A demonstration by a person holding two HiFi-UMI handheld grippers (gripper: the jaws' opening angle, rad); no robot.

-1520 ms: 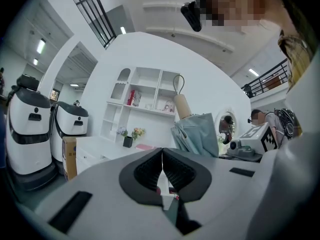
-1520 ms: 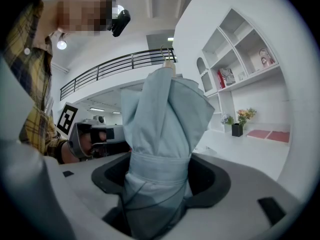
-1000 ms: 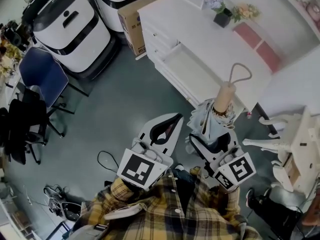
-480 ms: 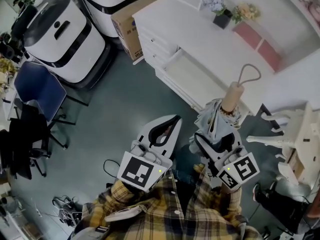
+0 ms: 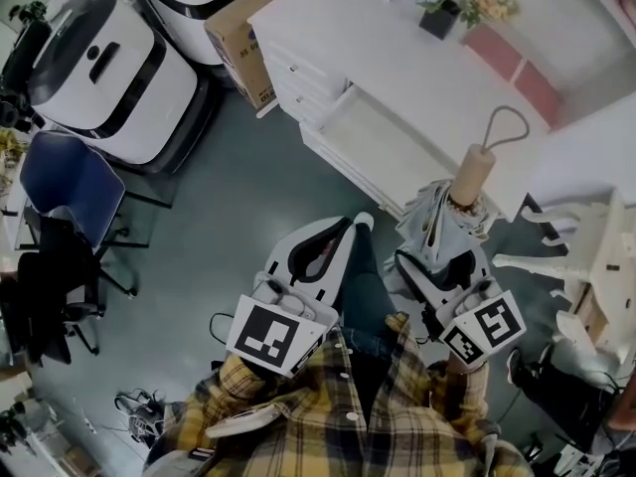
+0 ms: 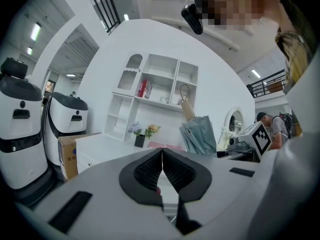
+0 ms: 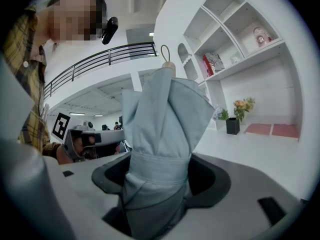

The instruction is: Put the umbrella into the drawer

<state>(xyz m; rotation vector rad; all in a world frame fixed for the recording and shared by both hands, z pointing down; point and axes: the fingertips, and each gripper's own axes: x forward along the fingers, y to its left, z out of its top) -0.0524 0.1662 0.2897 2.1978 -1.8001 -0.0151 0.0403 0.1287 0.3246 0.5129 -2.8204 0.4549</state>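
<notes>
A folded pale blue-grey umbrella (image 5: 442, 215) with a tan handle and cord loop stands upright in my right gripper (image 5: 439, 258). The jaws are shut around its strapped middle. In the right gripper view the umbrella (image 7: 161, 129) fills the space between the jaws of the right gripper (image 7: 157, 184). My left gripper (image 5: 343, 233) hangs beside it to the left over the floor, shut and empty. Its pads (image 6: 150, 171) meet with nothing between them. The white dresser's open drawer (image 5: 378, 139) lies just beyond the umbrella and looks bare inside.
Two large white machines (image 5: 104, 68) and a cardboard box (image 5: 234, 40) stand left of the dresser. A blue chair (image 5: 62, 182) is at far left, with cables (image 5: 139, 405) on the floor. Flower pots (image 5: 439, 13) and a pink mat (image 5: 517, 68) are on the dresser top (image 5: 328, 18). White ornate furniture (image 5: 596, 266) is at right.
The person has stepped nearer the dresser, so the drawer sits closer to the umbrella. The right gripper with the umbrella has drifted right. Both grippers have stayed shut.
</notes>
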